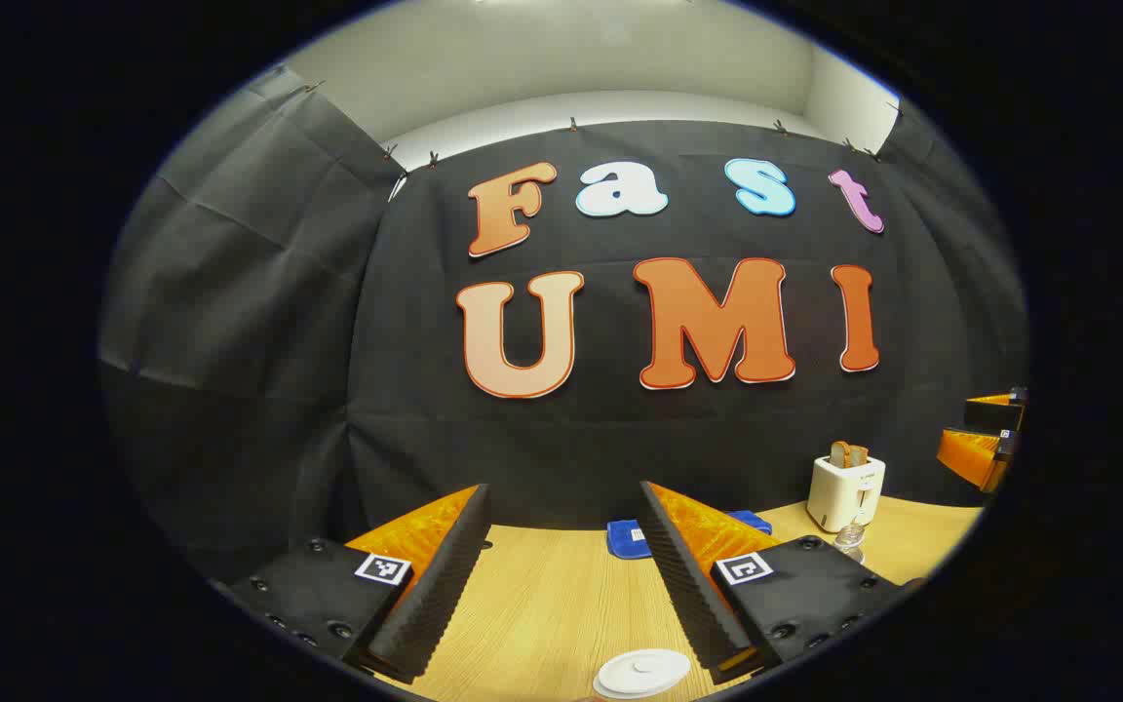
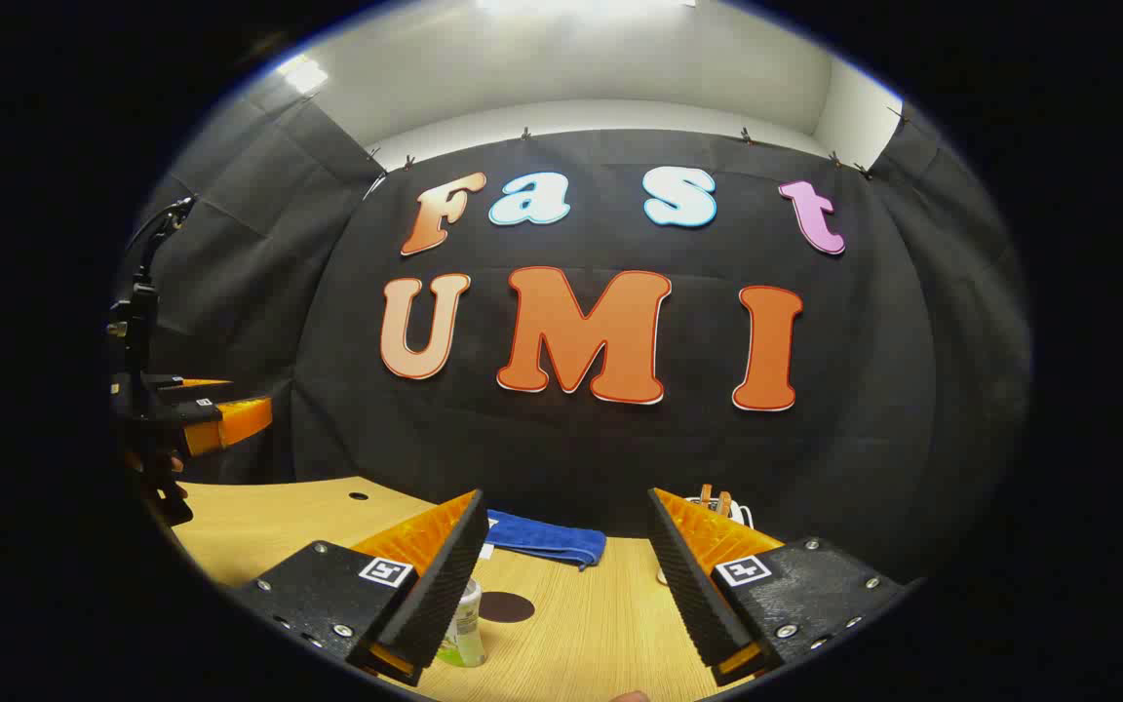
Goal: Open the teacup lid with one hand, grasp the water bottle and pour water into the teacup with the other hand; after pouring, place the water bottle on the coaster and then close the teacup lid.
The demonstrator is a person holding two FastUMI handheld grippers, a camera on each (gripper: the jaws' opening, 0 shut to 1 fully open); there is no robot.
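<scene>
- Left gripper view: my left fingers [image 1: 561,575] stand wide apart with nothing between them, raised above the wooden surface [image 1: 542,604].
- The teacup lid [image 1: 641,672] lies low and near, just right of the midline between my fingers, still seated flat as far as I can tell; the cup beneath is hidden.
- Farther right stands a white toaster [image 1: 844,492] with a small clear bottle top [image 1: 850,535] in front; a blue cloth [image 1: 628,538] lies at the far edge; the other gripper [image 1: 981,439] shows at far right.
- I judge the left fingers nearer the lid, so they should come down on it.
- Right gripper view: my right fingers [image 2: 566,575] are likewise wide apart and empty.
- The water bottle [image 2: 465,624] stands upright, near and left, partly behind my left-hand finger; the dark coaster [image 2: 506,606] lies just beside it to the right.
- Black cloth walls the booth under a pale ceiling.
</scene>
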